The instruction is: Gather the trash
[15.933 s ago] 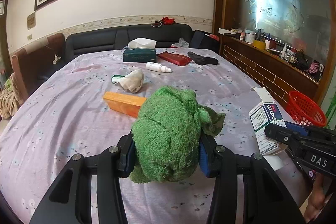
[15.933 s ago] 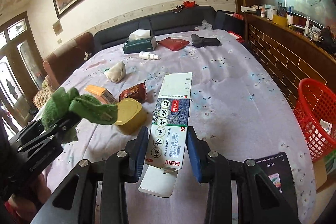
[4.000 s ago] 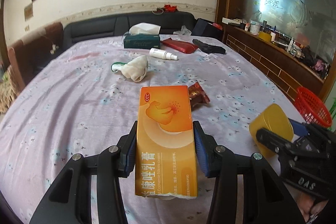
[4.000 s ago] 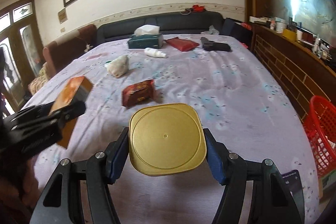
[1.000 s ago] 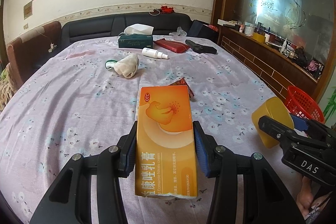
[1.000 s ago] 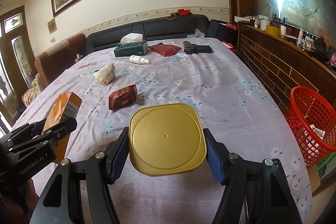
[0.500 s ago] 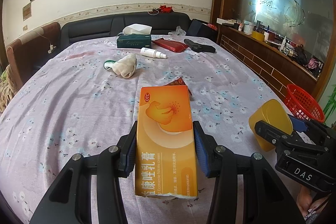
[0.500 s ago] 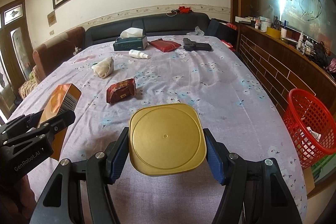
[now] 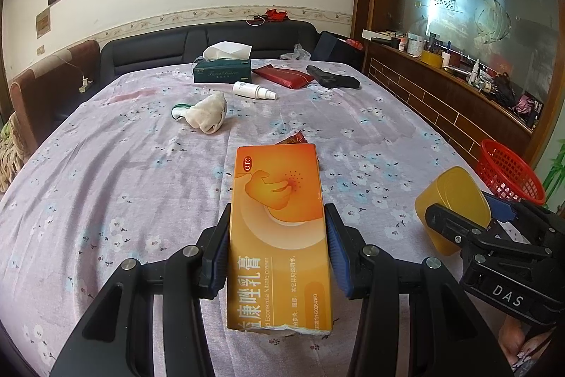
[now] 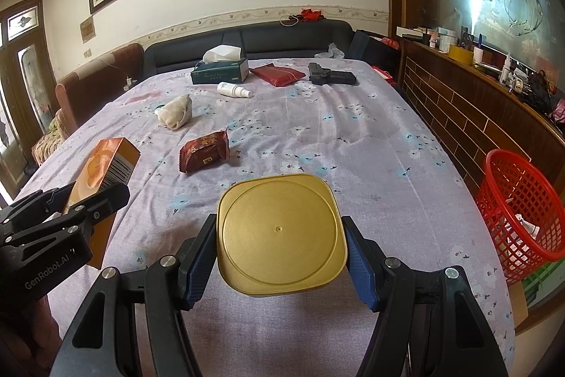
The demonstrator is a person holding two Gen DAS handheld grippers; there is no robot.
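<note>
left gripper point(image 9: 279, 251) clamps an orange box point(image 9: 279, 228) marked "otc econazole nitrate cream"; right gripper point(image 10: 280, 258) clamps a gold tin point(image 10: 280, 232).

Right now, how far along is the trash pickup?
Partway. The red basket beside the table already holds some scraps. In hand: the left tongs grip an orange cream box, the right tongs a gold container; neither is over the basket yet. Possibly left on the tablecloth: a red snack packet and a crumpled cloth wad.
</note>
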